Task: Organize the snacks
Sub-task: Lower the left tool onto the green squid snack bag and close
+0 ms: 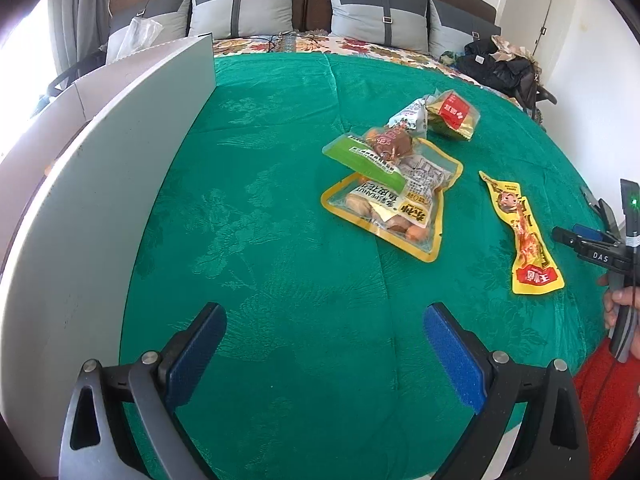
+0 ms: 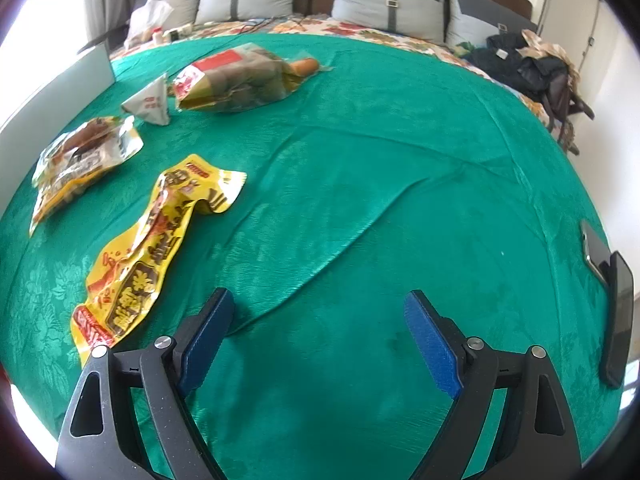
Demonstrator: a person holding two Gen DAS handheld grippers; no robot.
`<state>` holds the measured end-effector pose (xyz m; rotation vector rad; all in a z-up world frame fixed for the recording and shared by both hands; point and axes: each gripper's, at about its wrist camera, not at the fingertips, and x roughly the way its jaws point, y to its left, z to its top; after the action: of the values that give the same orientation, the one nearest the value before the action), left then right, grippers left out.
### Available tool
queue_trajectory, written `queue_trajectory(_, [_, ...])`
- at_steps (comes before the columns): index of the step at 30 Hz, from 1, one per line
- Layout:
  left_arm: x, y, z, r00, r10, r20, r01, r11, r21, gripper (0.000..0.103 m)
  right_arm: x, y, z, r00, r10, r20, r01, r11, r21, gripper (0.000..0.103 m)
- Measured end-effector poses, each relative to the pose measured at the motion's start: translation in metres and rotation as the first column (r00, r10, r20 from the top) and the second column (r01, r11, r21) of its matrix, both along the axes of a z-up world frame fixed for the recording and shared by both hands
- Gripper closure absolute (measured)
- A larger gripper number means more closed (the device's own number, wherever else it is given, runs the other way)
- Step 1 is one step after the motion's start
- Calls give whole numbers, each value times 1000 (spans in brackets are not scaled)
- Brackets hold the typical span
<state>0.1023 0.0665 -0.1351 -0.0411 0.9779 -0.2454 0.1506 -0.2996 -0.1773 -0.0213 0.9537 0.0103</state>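
Observation:
Several snack packs lie on a green bedspread [image 1: 280, 208]. In the left wrist view a clear yellow-edged peanut pack [image 1: 396, 204] lies under a green-labelled pack [image 1: 368, 156], with a white pack [image 1: 408, 116] and a gold-and-red pack [image 1: 454, 114] behind. A long yellow pack [image 1: 524, 236] lies to the right. My left gripper [image 1: 324, 320] is open and empty above bare cloth. My right gripper [image 2: 320, 308] is open and empty, with the long yellow pack [image 2: 156, 248] just left of its left finger. It also shows at the right edge of the left wrist view [image 1: 592, 240].
A white box wall [image 1: 100, 200] stands along the left. Grey pillows [image 1: 244, 8] and a headboard are at the back. Dark clothes [image 1: 500, 64] pile at the back right. Two phones [image 2: 616, 312] lie at the bed's right edge.

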Motion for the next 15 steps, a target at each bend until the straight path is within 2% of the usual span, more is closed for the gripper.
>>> queue_trajectory(2, [16, -8, 13, 999, -48, -10, 47, 998, -41, 5, -7, -15, -2, 997, -61, 37, 60, 998, 21, 13])
queue_trajectory(5, [53, -29, 39, 992, -125, -16, 124, 990, -61, 5, -8, -13, -2, 996, -56, 62, 56, 998, 13, 12])
queue_trajectory(8, [104, -53, 51, 975, -208, -80, 201, 976, -85, 5, -5, -12, 0, 997, -52, 62, 51, 999, 12, 12])
queue_trajectory(10, [137, -69, 45, 962, -230, -146, 222, 972, -69, 5, -4, -13, 0, 997, -51, 62, 50, 999, 15, 12])
queue_trajectory(13, [176, -94, 17, 926, -260, -274, 267, 964, -13, 5, -5, -14, -1, 997, -50, 63, 49, 999, 17, 12])
queue_trajectory(15, [191, -102, -3, 903, -261, -341, 281, 960, 9, 9, -5, -14, -1, 997, -50, 63, 49, 999, 17, 12])
